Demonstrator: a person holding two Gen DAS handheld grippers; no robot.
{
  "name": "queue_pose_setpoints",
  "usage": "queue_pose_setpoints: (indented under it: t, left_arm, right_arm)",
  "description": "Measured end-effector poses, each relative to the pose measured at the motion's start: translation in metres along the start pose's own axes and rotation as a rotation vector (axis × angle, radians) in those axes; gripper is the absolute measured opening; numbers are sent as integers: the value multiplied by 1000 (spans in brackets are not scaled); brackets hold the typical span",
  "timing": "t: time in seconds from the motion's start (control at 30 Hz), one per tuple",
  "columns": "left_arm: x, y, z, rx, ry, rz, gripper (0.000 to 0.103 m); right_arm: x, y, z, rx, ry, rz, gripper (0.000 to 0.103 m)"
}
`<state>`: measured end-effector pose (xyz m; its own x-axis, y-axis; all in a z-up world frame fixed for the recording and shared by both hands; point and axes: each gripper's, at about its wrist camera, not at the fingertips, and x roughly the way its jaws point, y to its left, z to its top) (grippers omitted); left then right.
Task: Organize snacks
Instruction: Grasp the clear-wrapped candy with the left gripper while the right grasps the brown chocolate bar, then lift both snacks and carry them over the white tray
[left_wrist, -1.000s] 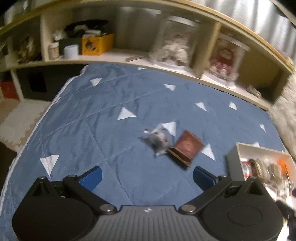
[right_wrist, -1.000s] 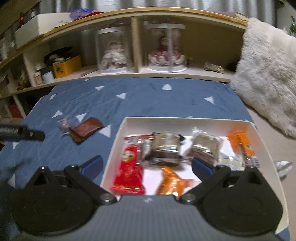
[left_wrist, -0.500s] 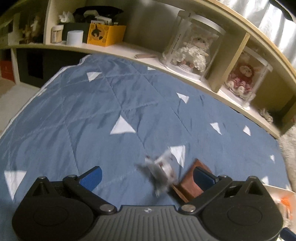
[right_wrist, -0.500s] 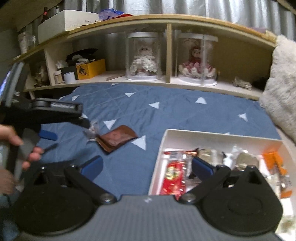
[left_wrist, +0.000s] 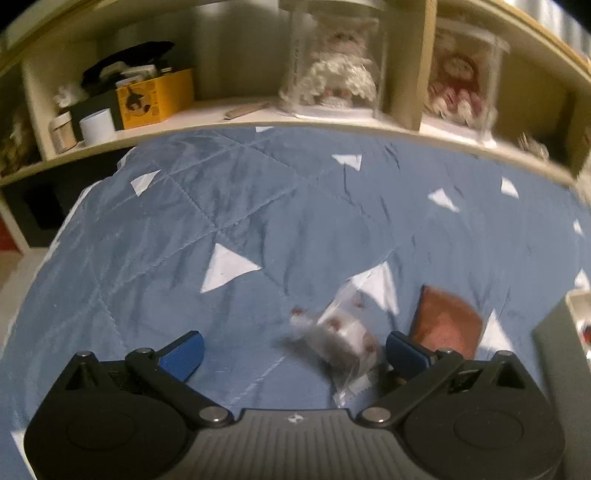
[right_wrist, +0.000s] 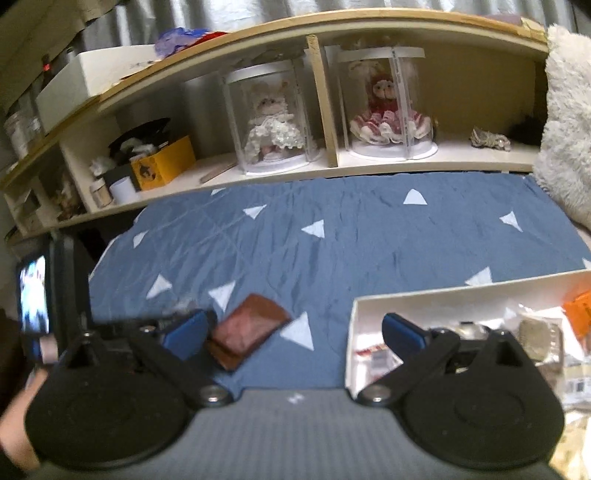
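Observation:
A clear-wrapped white snack (left_wrist: 340, 336) lies on the blue quilt (left_wrist: 258, 206), between the jaws of my open left gripper (left_wrist: 293, 352) and nearer its right finger. A brown snack packet (left_wrist: 447, 325) lies just to its right; it also shows in the right wrist view (right_wrist: 251, 328). The white box (right_wrist: 424, 295) holds several wrapped snacks, among them an orange one (right_wrist: 578, 308). My right gripper (right_wrist: 293, 332) is open and empty, hovering between the brown packet and the box. The left gripper body (right_wrist: 66, 288) shows at the left of that view.
A wooden shelf (right_wrist: 332, 92) runs along the far side of the quilt, holding two dolls in clear cases (right_wrist: 271, 122), a yellow box (right_wrist: 164, 162) and small jars. A fluffy white pillow (right_wrist: 565, 122) lies at the right. The white box's corner (left_wrist: 554, 332) shows at the right of the left wrist view.
My left gripper has moved forward and down until the clear-wrapped snack sits between its jaws. My right gripper has swung left, away from over the box toward the brown packet.

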<state>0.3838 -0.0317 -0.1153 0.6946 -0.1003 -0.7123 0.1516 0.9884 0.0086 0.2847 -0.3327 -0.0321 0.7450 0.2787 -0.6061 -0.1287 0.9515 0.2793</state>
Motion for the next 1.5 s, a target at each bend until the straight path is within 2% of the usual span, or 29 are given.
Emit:
queue_pose_setpoints:
  t: [0.27, 0.4, 0.5, 0.6, 0.77, 0.87, 0.9, 1.03, 1.13, 1.23, 1.5]
  left_arm:
    - [-5, 26, 3, 140, 61, 0, 103]
    - [-6, 37, 3, 163, 85, -23, 103]
    - [-8, 39, 3, 174, 90, -41, 103]
    - [-12, 36, 3, 199, 59, -71, 94]
    - [-11, 30, 4, 182, 44, -138, 80]
    - [-12, 31, 4, 158, 39, -164, 77]
    - [-12, 32, 4, 146, 36, -171, 72]
    - [-14, 30, 5, 129, 36, -177, 52]
    - [-16, 22, 3, 157, 44, -179, 37]
    - [-20, 18, 2, 155, 45, -175, 35]
    - [-47, 24, 7, 67, 19, -193, 33]
  right_arm:
    - [50, 24, 15, 158, 88, 15, 91]
    - [80, 31, 9, 260, 190, -17, 83]
    - [103, 25, 0, 418, 288, -7, 80]
    - [116, 28, -5, 486, 317, -37, 79]
    - [125, 45, -3, 423, 321, -97, 79]
    - [127, 53, -4, 338, 330, -142, 66]
    - [126, 54, -5, 312, 330, -148, 60]
    - [119, 44, -11, 260, 319, -107, 47]
    - [112, 39, -14, 239, 308, -69, 46]
    - [105, 39, -17, 201, 303, -56, 46]
    - [82, 41, -22, 109, 283, -10, 46]
